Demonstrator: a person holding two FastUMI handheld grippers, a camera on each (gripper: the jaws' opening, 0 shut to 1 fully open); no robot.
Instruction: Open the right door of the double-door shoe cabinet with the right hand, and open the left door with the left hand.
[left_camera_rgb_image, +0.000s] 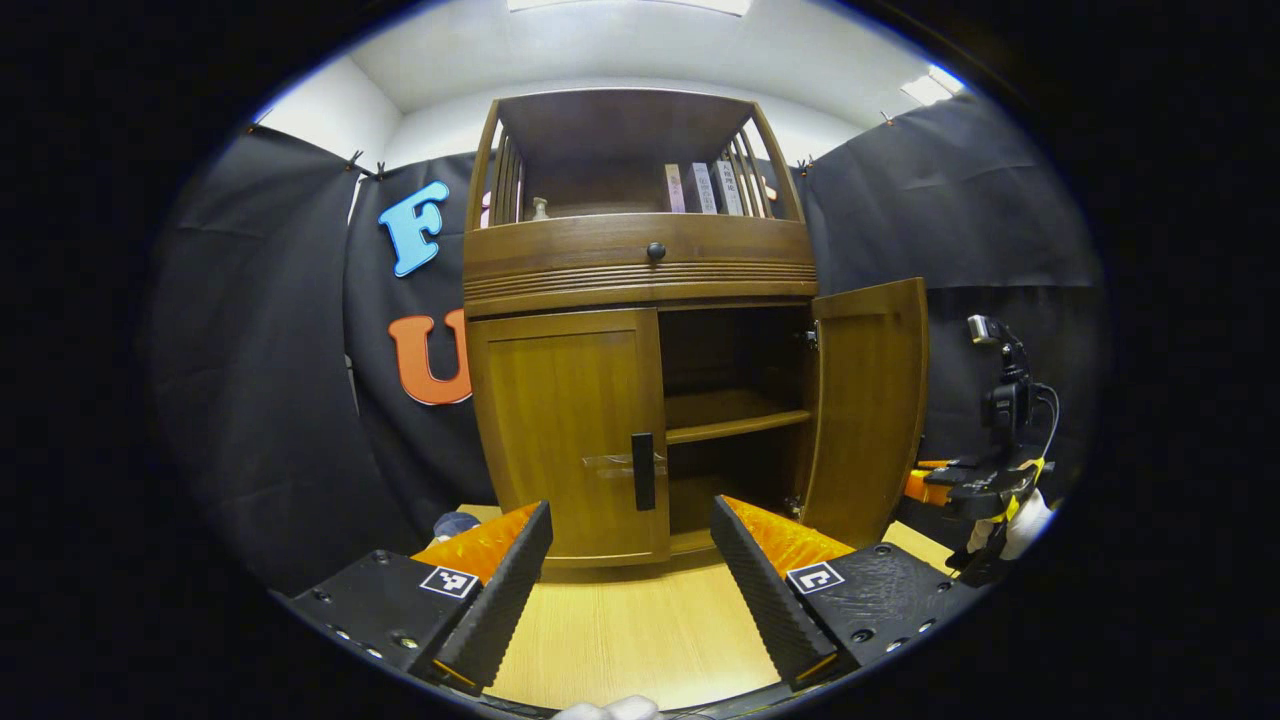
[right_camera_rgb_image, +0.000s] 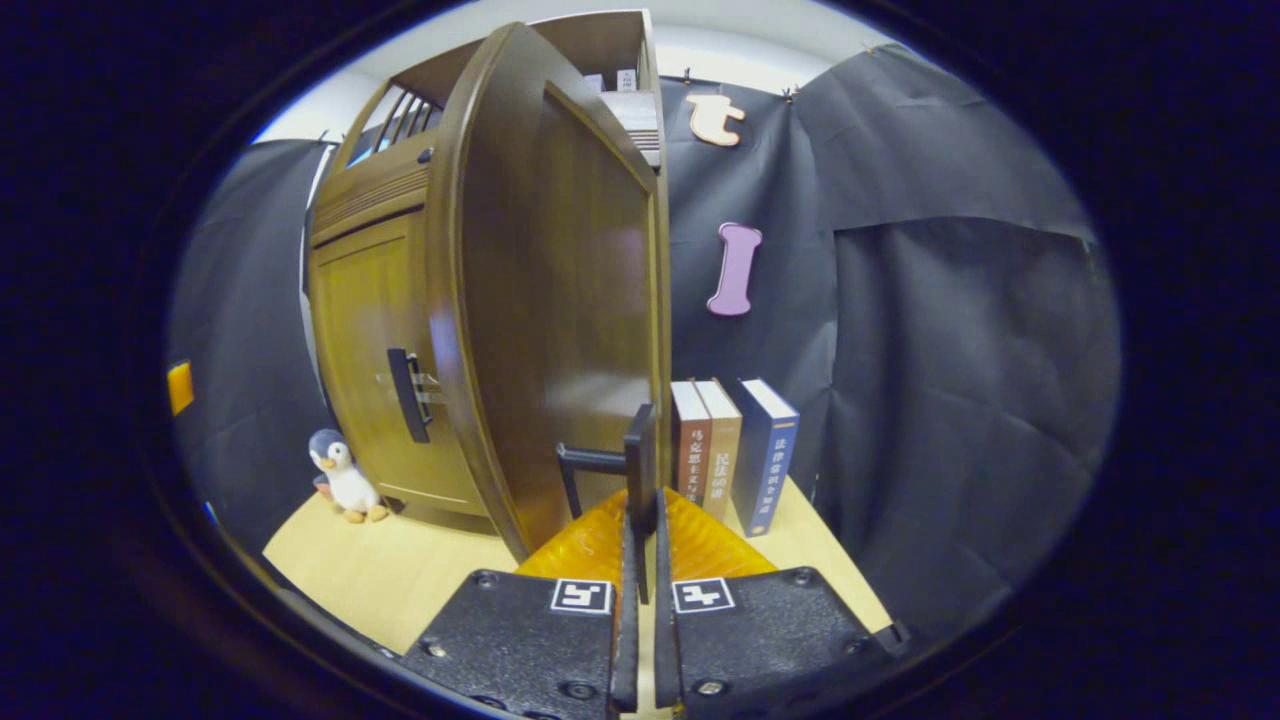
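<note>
Left gripper view: tall brown wooden shoe cabinet (left_camera_rgb_image: 640, 300) stands on a pale wood-grain tabletop (left_camera_rgb_image: 640, 630), with a slatted open top shelf, a ribbed drawer band and a small round black knob (left_camera_rgb_image: 656, 251). Smooth panelled left door (left_camera_rgb_image: 567, 435) is closed, its black bar handle (left_camera_rgb_image: 644, 471) at the inner edge. Right door (left_camera_rgb_image: 868, 405) is swung wide, showing a dark interior with one plank shelf (left_camera_rgb_image: 738, 427). Left gripper (left_camera_rgb_image: 630, 585) hangs in front of the cabinet, apart from it; its black ribbed fingers (left_camera_rgb_image: 500, 600) with orange backing are spread wide and hold nothing. Off to the right, the other gripper sits beside the open door's outer edge.

Right gripper view: glossy curved right door (right_camera_rgb_image: 560, 300) fills the centre. Right gripper (right_camera_rgb_image: 640, 560) has its fingers closed almost together, pinching the flat black right door handle (right_camera_rgb_image: 638, 465) between them. Three upright books (right_camera_rgb_image: 735, 455) stand just behind the door. Small plush penguin (right_camera_rgb_image: 340, 475) sits at the cabinet's foot.
</note>
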